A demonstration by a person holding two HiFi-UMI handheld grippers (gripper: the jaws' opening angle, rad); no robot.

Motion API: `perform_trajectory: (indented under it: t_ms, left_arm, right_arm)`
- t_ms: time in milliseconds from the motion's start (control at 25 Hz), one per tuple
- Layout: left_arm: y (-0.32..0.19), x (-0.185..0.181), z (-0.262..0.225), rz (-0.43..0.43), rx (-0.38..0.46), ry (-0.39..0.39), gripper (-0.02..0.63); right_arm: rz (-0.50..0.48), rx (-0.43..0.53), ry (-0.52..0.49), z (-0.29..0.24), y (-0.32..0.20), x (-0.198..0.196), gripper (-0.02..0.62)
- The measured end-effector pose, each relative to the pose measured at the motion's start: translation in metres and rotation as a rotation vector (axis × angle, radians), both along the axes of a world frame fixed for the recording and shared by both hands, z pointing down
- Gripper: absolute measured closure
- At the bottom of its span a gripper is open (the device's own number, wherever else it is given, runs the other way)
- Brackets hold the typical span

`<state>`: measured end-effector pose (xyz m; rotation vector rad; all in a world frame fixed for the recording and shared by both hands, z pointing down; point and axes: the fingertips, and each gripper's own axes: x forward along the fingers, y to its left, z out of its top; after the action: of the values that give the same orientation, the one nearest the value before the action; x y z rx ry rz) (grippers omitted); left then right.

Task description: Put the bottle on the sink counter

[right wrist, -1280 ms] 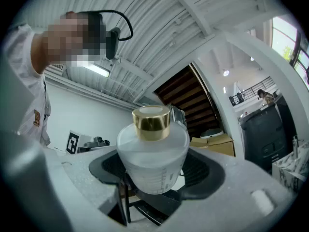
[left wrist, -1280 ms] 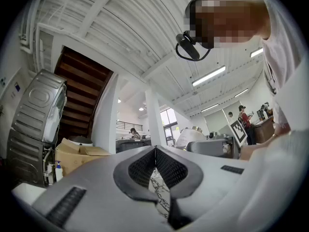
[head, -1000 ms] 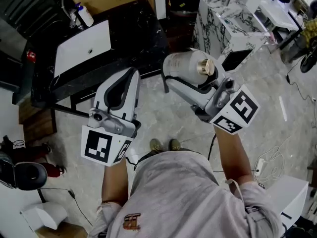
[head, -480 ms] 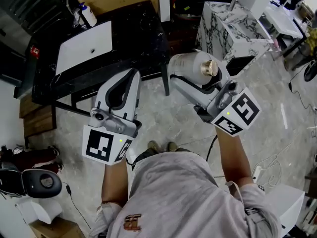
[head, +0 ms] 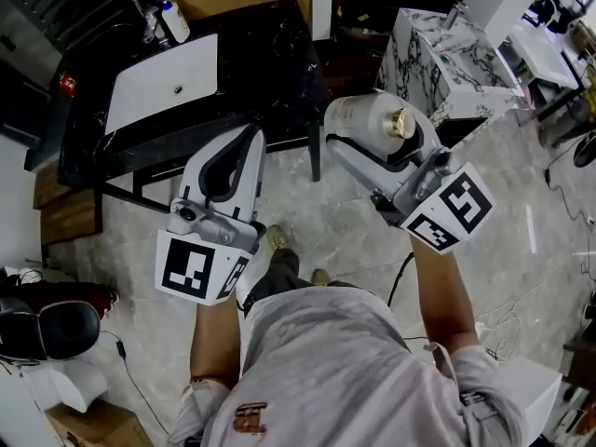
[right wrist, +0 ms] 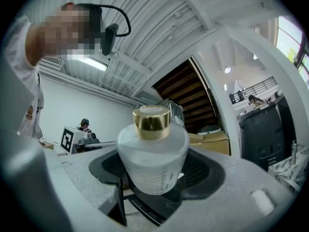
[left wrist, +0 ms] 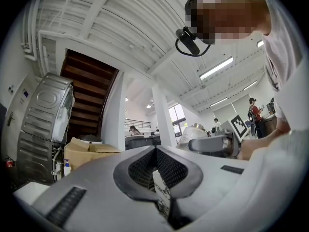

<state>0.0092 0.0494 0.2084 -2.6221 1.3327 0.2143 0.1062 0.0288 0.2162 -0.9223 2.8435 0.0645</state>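
One foot (head: 277, 237) has stepped towards the desk (head: 270, 54), the right gripper (head: 346, 147) fingers still clamping the bottle (head: 365, 117) (left gripper (head: 247, 138) closed, empty).

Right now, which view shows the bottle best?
Right gripper view: the bottle fills the centre, gold cap and frosted body clear, clamped in the right tool. Head view shows it from above, partly behind the tool. Left gripper view shows it only small, off to the right.

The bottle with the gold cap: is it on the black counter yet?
No, the bottle sits between the right gripper's jaws, off the sink counter.
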Motion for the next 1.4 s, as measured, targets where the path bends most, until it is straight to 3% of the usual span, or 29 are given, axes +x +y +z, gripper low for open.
perform_trajectory:
  t_ms: [840,1400]
  left_arm:
    - [-0.187,-0.090,0.038,0.086,-0.038,-0.011,0.604]
    - [-0.255,-0.106,0.073,0.127,-0.105,0.002,0.604]
  right_arm:
    - [0.138,-0.067,0.122,0.048,-0.175,-0.077,0.264]
    - [0.201,-0.169,0.271,0.108,-0.259,-0.085,0.264]
